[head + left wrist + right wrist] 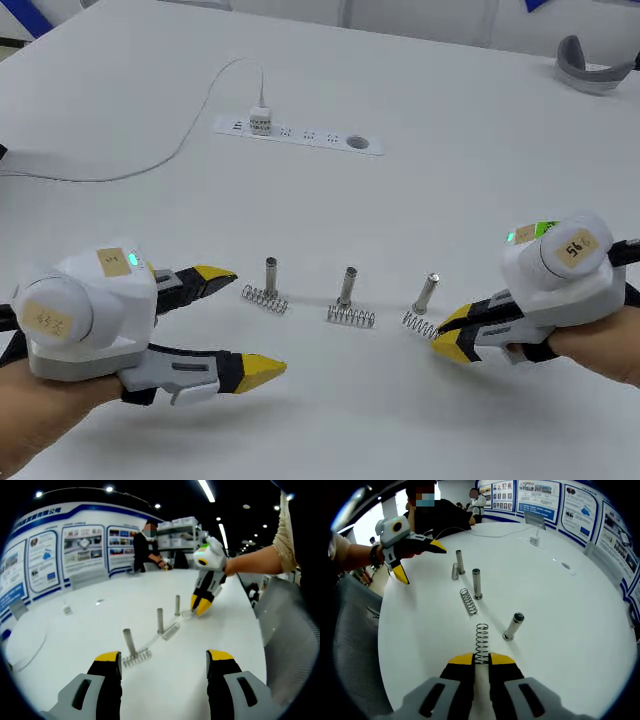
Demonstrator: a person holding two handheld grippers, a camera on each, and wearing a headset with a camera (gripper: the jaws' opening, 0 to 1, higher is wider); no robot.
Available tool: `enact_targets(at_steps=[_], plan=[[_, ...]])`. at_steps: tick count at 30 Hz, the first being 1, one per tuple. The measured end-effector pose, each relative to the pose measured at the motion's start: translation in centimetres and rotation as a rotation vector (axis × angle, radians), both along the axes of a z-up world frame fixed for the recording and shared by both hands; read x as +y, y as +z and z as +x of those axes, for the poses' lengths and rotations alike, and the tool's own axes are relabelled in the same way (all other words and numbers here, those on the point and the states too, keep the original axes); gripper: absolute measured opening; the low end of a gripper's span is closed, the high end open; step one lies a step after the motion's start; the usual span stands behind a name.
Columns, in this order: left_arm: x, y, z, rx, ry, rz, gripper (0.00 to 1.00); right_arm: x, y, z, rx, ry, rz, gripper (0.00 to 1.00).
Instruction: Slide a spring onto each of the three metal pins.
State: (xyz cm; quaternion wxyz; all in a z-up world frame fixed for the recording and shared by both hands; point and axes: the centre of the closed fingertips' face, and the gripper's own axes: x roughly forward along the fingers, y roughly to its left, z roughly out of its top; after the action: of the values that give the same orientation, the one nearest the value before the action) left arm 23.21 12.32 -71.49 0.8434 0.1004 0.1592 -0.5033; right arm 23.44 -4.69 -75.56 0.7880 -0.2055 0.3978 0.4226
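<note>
Three upright metal pins (pixel 271 275) (pixel 348 285) (pixel 427 292) stand in a row on the white table, and a spring lies flat by the foot of each. My right gripper (pixel 447 335) is shut on the near end of the right spring (pixel 418 323); in the right gripper view that spring (pixel 481 642) runs forward from my right gripper (pixel 481 660), beside the nearest pin (pixel 513 626). My left gripper (pixel 240 320) stands open with nothing in it, just left of the left spring (pixel 265 298). Ahead of my left gripper (pixel 164 662) are the nearest pin (pixel 129 642) and its spring (pixel 136 657).
A white power strip (pixel 300 133) with a plug and cable lies further back on the table. A grey curved object (pixel 590 70) rests at the far right corner. People stand beyond the table in the gripper views.
</note>
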Motion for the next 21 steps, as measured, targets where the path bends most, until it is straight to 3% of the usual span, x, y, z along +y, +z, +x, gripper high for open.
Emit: enact_targets(at_steps=[11, 21], plan=[[-1.4, -0.6, -1.2, 0.008, -0.045, 0.005, 0.64, 1.6, 1.5, -0.8, -0.014, 0.05, 0.019, 0.11], [-3.5, -0.6, -2.1, 0.003, -0.11, 0.007, 0.57, 3.8, 2.4, -1.7, -0.023, 0.127, 0.021, 0.11]])
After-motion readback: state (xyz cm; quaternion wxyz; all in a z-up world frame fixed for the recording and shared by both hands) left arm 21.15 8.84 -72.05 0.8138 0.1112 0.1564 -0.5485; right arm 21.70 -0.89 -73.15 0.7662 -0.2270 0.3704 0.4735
